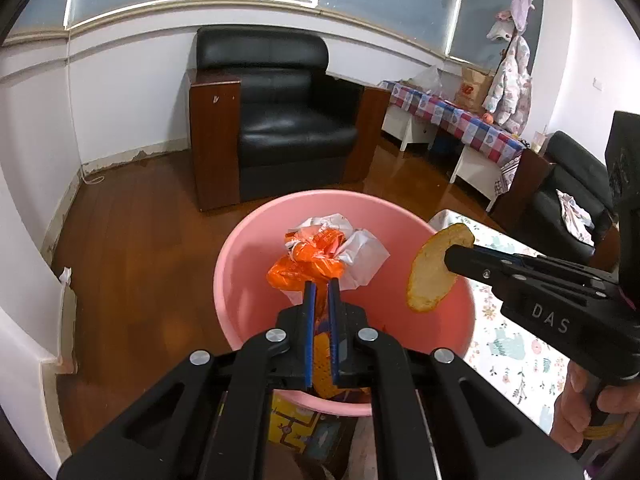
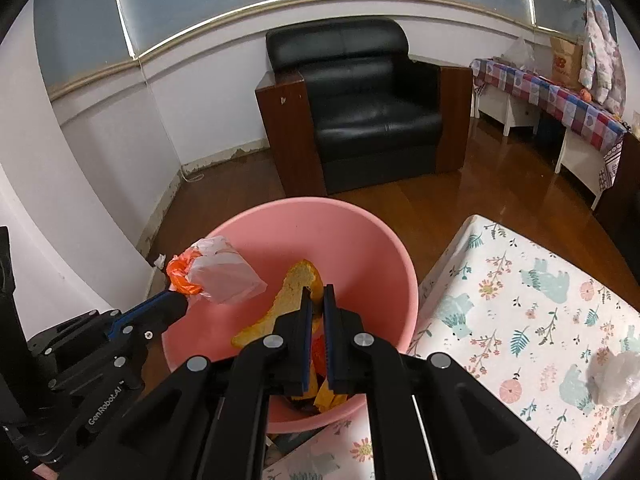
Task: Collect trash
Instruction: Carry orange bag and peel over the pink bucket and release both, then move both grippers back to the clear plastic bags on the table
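Observation:
A pink basin (image 1: 248,248) (image 2: 360,248) sits below both grippers, beside the table. My left gripper (image 1: 322,286) is shut on a crumpled orange-and-white plastic bag (image 1: 316,256), which it holds over the basin. From the right wrist view, that left gripper (image 2: 182,300) and its bag (image 2: 218,274) hang over the basin's left rim. My right gripper (image 2: 318,294) is shut on a yellow fruit peel (image 2: 290,294) above the basin's inside. In the left wrist view the right gripper (image 1: 454,258) holds the peel (image 1: 428,276) over the right rim.
The table with a floral cloth (image 2: 520,300) stands right of the basin, with a crumpled clear plastic piece (image 2: 616,376) near its right edge. A black armchair (image 1: 280,120) stands behind on the wooden floor. A bench under a checked cloth (image 1: 460,120) lines the right wall. A hand (image 1: 580,412) grips the right tool.

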Motion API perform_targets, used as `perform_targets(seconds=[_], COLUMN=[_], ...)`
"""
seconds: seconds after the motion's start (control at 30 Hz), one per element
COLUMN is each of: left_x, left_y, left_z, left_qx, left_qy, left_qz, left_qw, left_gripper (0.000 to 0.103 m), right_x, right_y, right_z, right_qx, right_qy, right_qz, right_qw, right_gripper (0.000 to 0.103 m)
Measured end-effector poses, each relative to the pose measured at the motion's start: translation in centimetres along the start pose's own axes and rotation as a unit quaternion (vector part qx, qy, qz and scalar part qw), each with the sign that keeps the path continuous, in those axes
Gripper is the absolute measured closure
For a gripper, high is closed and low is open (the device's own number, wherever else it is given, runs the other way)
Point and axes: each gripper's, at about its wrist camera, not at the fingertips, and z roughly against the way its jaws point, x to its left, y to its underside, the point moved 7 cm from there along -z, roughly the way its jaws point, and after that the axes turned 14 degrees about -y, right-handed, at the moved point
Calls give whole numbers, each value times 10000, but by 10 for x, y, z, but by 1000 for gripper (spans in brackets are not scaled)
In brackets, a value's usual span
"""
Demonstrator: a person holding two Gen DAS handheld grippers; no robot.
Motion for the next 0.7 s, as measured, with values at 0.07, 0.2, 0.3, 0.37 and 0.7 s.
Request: perform_targets(seconds=[0.07,0.2,0.3,0.37,0.7], left_x=[1,2,4,4,5], left_y=[0,0,1,0,1], left_z=[-4,-10,-13,-15,-14], left_qx=[34,79,152,197,241], left_qy=[-14,-41,-56,-58,22], left_qz=[4,-30,47,106,182], left_qw=[10000,10000,9999,9997,9995], left_gripper=[98,98,96,94,74], right_x=[-4,-8,-10,-9,-8], right_y=[0,0,0,0,3], right_z=[-4,-6,-7,-5,6], right_qx=[41,58,70,69,-34], right_qy=[15,-42,-42,-44,-133], right_qz=[-31,-100,-95,-98,-156], right_qw=[10000,9999,9999,9999,9998], right_gripper=[98,97,90,86,69])
